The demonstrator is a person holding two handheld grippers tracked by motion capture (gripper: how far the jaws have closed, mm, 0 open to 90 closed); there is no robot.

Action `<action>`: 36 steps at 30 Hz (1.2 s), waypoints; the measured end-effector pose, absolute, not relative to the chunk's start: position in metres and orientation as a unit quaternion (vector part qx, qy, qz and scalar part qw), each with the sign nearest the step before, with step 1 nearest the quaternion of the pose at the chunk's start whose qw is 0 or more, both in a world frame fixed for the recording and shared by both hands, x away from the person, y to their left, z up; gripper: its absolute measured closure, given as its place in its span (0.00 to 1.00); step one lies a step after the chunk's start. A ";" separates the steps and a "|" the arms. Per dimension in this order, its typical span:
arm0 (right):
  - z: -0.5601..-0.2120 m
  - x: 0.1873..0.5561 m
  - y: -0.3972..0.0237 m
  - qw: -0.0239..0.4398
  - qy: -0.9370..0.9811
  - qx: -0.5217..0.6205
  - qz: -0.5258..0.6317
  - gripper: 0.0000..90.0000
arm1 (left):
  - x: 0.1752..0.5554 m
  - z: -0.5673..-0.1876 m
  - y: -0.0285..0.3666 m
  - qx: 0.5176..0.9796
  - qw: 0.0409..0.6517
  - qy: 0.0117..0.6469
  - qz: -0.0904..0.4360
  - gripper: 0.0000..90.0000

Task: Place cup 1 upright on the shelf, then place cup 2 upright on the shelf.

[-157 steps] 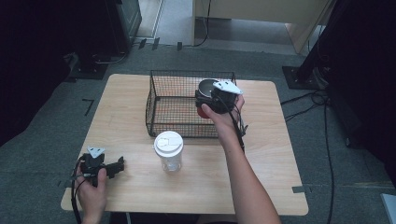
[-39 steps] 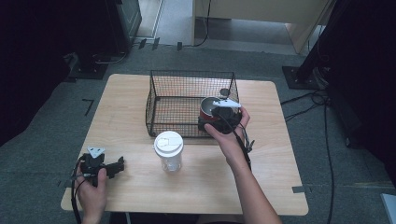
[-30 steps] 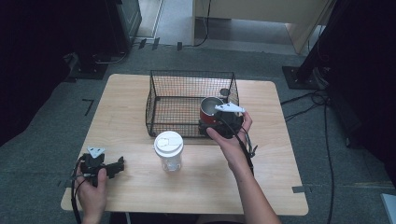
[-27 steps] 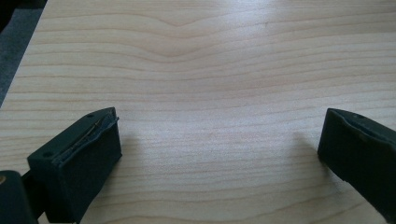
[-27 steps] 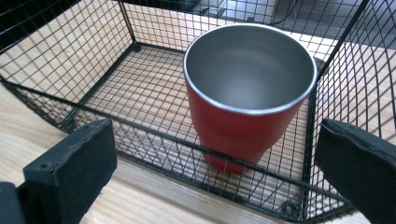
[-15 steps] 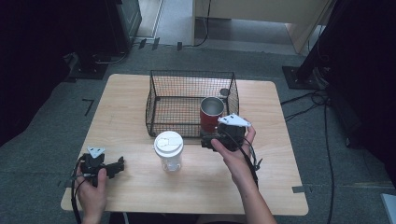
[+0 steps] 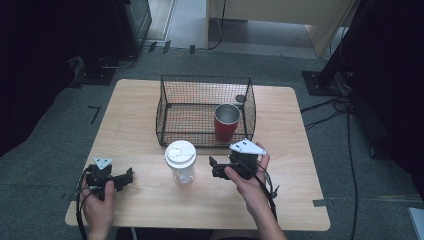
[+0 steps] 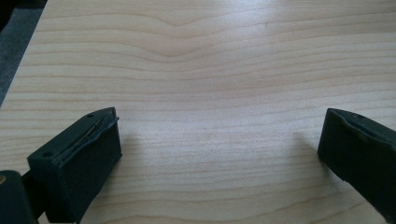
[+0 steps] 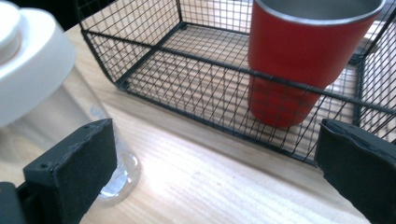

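Item: clear lidded cup (image 7: 180, 161), upright, just left of our right gripper (image 7: 215, 167), jaws open, empty; left gripper (image 7: 129, 176) farther, open.

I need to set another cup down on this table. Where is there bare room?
Bare wood lies left of the wire basket, right of it to the table edge, and between the left tongs and the lidded clear cup. It is crowded between that cup and the right tongs.

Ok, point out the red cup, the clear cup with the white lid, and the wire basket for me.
red cup (image 7: 226, 125), high view, on its red side wall.
clear cup (image 7: 180, 155), high view, on its white lid.
wire basket (image 7: 161, 107), high view, on its left mesh wall.
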State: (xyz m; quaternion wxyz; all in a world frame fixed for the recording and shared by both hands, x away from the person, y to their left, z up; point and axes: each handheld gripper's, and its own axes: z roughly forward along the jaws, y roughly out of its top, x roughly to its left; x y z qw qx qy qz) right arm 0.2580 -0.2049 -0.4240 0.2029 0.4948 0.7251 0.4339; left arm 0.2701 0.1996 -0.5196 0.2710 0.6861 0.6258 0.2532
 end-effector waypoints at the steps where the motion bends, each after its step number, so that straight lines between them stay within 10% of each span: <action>1: -0.424 0.258 -0.205 0.203 0.725 0.495 0.434 0.00 | 0.270 -0.520 0.199 0.687 0.271 0.625 0.253 0.00; 36: -0.441 0.228 -0.145 0.124 0.761 0.415 0.483 0.00 | 0.269 -0.520 0.198 0.689 0.271 0.623 0.253 0.00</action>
